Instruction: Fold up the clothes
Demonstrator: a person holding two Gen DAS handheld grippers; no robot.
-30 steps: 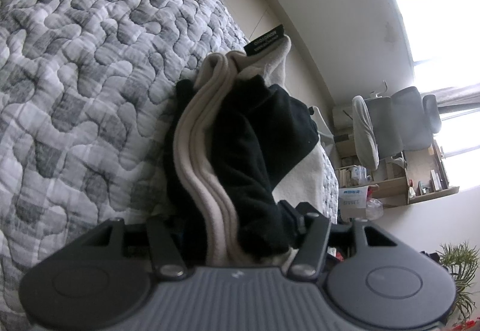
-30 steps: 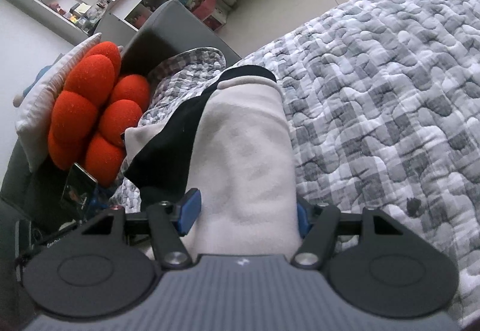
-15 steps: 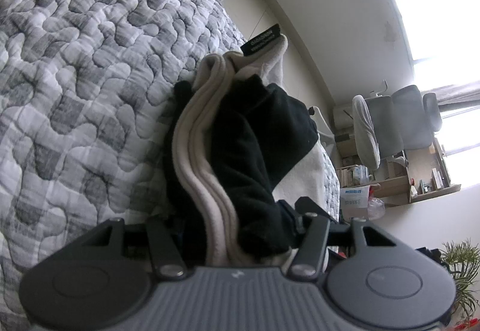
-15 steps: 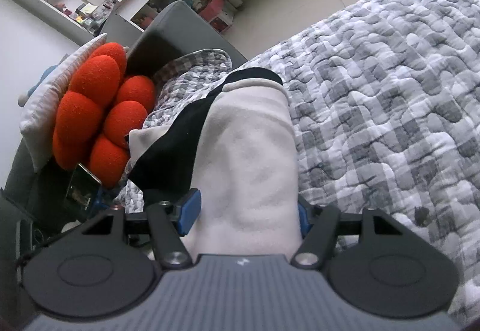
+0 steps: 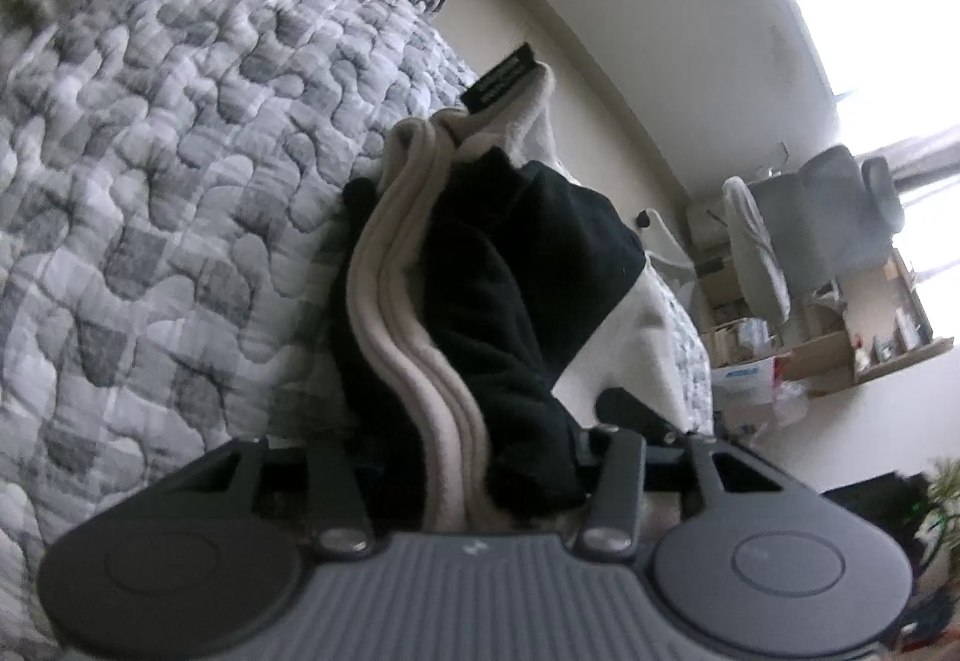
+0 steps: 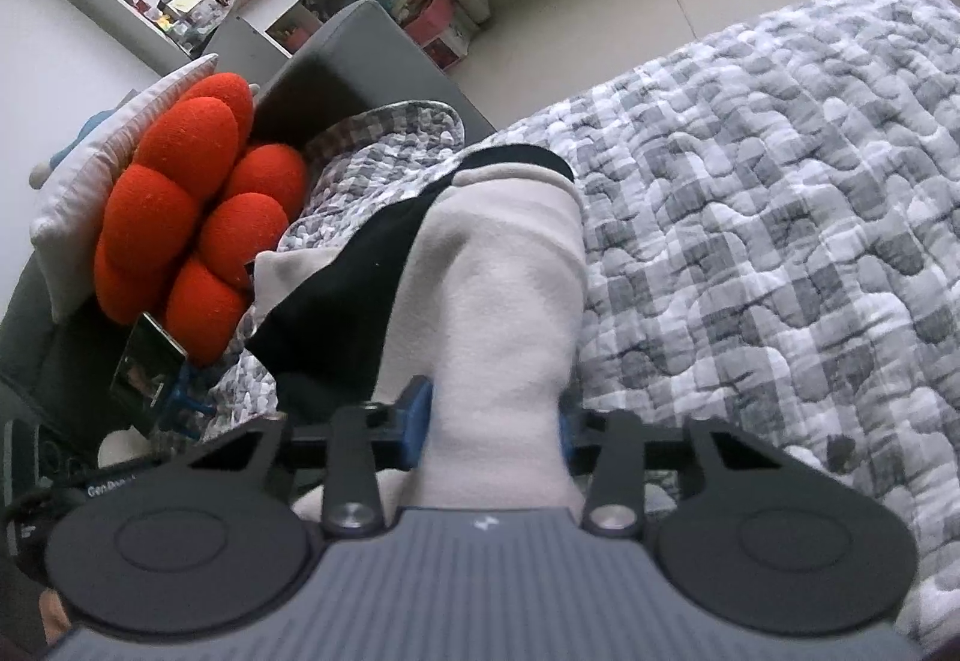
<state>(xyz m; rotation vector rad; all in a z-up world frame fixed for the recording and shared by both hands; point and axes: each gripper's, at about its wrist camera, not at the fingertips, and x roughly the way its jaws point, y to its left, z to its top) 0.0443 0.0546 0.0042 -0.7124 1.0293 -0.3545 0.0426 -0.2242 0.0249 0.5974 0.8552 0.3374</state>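
Bed quilt (image 6: 780,217): grey-and-white checked, quilted, covering the bed. In the right wrist view a broad bare stretch runs to the right of the garment as far as the bed's far edge, with floor beyond. In the left wrist view the bare quilt (image 5: 150,181) lies to the left.

Garment (image 6: 510,301): cream fleece with black panels, bunched into a long roll. Its long axis runs away from each camera, out from between the jaws and over the quilt. In the left wrist view the garment (image 5: 456,301) shows layered cream edges beside black folds, and a black label (image 5: 499,78) at the far end. Both near ends are raised in the grippers; the far part appears to rest on the quilt.

Red cushion (image 6: 186,205): lobed, left of the garment, against a white pillow (image 6: 90,163) and a grey headboard (image 6: 348,61).

Office chair (image 5: 840,217): grey, by the window, well apart from the bed.

Right gripper (image 6: 489,415): jaws closing, blue pads pressing the cream roll on both sides, which is visibly narrower at the pads than a second ago.

Left gripper (image 5: 474,457): jaws closing, with the bunched cream and black layers gripped between them. Compared with a second ago, the view is slightly rolled.
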